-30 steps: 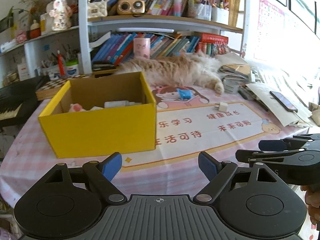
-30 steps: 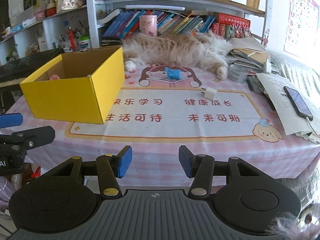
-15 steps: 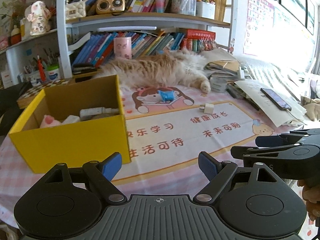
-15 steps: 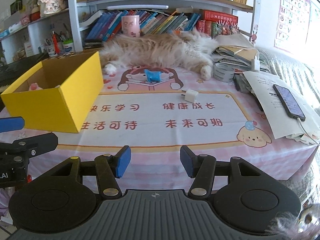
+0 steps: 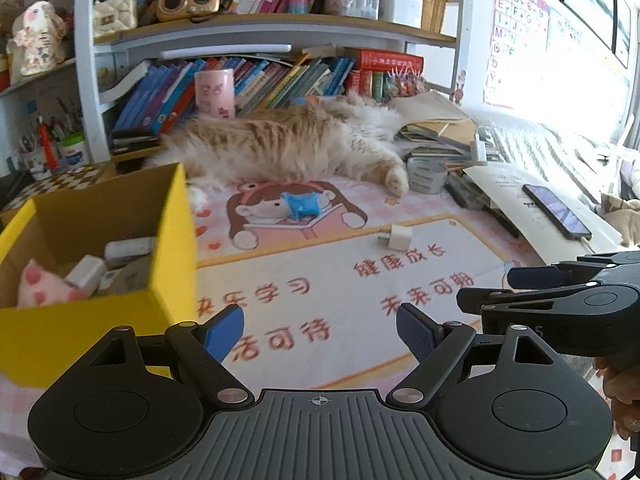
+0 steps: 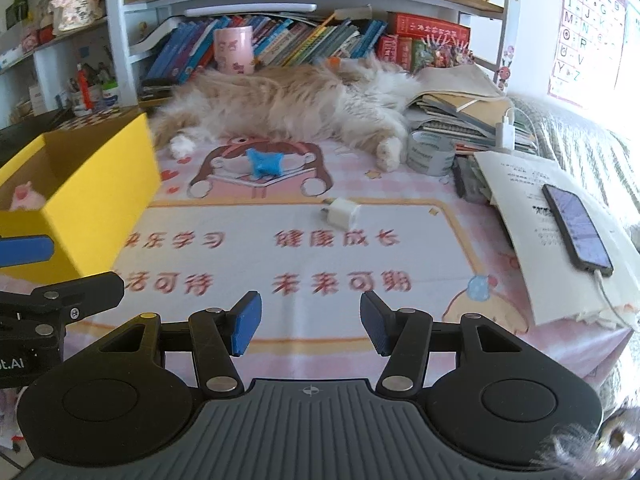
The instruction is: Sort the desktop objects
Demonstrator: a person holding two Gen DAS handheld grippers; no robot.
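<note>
Both grippers are hovering over the near edge of the mat w/ nothing between their jaws. The left gripper (image 5: 320,330), bottom centre of its view, is standing released and wide. The right gripper (image 6: 308,322) is also empty, jaws parted but narrower.

Stuff left to sort: a white charger plug (image 6: 342,213) is lying mid-frame on the mat, and a blue crumpled item (image 6: 265,163) is sitting further back, upper centre, just in front of the cat (image 6: 288,100). The yellow box (image 5: 100,264), at left in both views, is already holding a few things incl. a pink-spotted piece (image 5: 44,288).

Risks, as I'm reading it: the cat is lying right behind the blue item, so a reach there could bump a paw or startle it. The plug is small and flat, so narrow jaws coming in off-centre could be nudging it away rather than gripping. The phone (image 6: 576,232), at right, is resting on paper near the table edge w/ its cable attached; a wide sweep could snag it.
</note>
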